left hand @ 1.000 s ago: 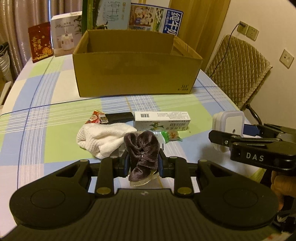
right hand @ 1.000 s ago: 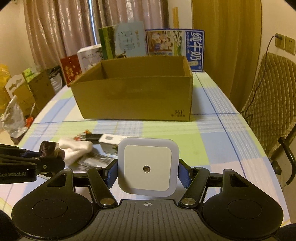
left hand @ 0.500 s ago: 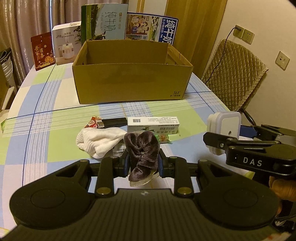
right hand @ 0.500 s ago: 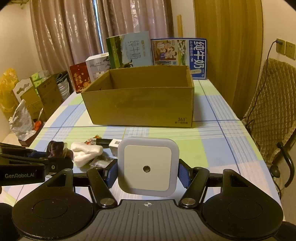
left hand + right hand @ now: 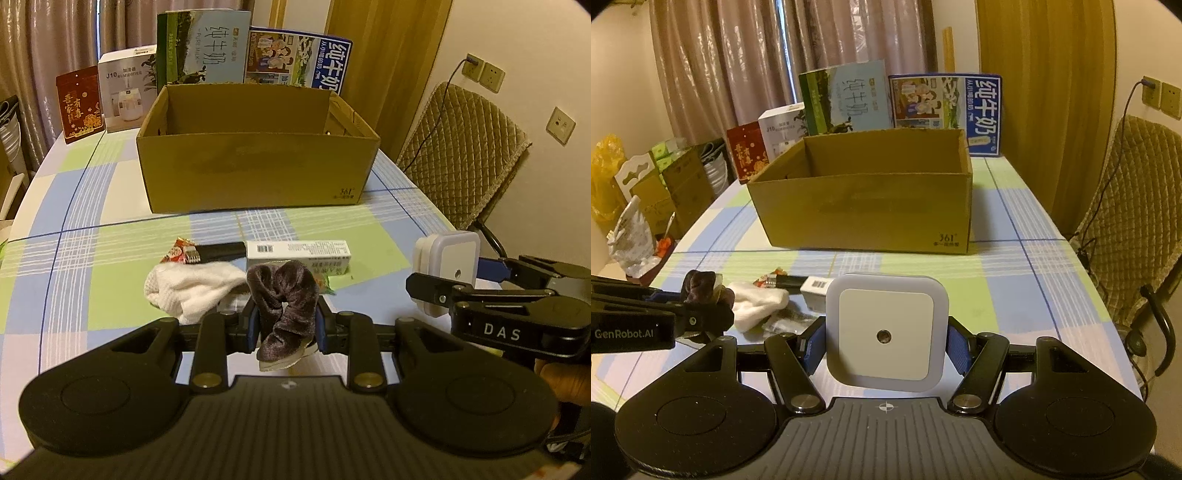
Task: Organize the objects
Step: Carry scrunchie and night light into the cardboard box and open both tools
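the floor of the cardboard box (image 5: 255, 166) is hidden by its front wall in both views, so whether anything lies inside cannot be told. a small clear packet (image 5: 786, 321) beside the white cloth (image 5: 192, 288) is too blurred to be identified, and a red wrapper (image 5: 177, 251) and a dark stick-like item (image 5: 221, 251) are partly covered by the cloth and the long white carton (image 5: 299, 253). these are gathered on the checked surface (image 5: 110, 240) in front of the box, apart from it. a dark brown sock (image 5: 284, 302) is clamped between the fingers of the left hand-held gripper (image 5: 284, 325), raised above the surface. a square white night light (image 5: 886, 332) is gripped by the right hand-held gripper (image 5: 886, 350), its face turned toward the camera. a fingertip (image 5: 561, 384) is seen at the frame edge only.
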Motion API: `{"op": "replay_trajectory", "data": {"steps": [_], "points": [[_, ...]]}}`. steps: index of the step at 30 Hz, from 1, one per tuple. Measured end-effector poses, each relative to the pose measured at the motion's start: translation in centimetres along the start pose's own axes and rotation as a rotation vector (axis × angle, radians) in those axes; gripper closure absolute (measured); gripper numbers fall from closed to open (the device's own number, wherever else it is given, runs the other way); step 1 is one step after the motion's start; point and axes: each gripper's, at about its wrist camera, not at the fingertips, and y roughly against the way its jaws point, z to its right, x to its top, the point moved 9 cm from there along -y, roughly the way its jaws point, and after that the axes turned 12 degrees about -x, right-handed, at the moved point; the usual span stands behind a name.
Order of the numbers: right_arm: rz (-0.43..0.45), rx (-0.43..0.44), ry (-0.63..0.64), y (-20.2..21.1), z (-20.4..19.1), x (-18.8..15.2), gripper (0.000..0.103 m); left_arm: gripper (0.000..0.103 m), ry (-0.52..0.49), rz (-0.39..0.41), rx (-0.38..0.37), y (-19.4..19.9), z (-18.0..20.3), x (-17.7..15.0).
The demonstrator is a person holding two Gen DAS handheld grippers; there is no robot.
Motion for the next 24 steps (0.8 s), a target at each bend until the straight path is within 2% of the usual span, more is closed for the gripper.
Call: {"op": "replay_trajectory", "data": {"steps": [4,8,16,20,24], "points": [[0.025,0.012,0.011,-0.7,0.1,2.7,0.04,0.079,-0.002,0.017,-0.003,-0.4,-1.0,2.5],[0.061,0.042,0.005,-1.7,0.6,7.4,0.04,0.079,-0.042,0.038,-0.003,-0.8,-2.2,6.9],[0.094,0.088,0.043,-7.4,1.4,19.1,0.04,0.079,-0.088,0.085,0.027,-3.7,-6.0,19.3],[0.038,0.104,0.033,-12.4,1.2,22.6,0.04,0.079,-0.064,0.074,0.041,-6.9,-8.3,23.5],[-0.058,0.102,0.006,-17.9,1.2,22.8,0.04,0.078,-0.046,0.034,0.028,-10.9,-9.6,25.2]]}}
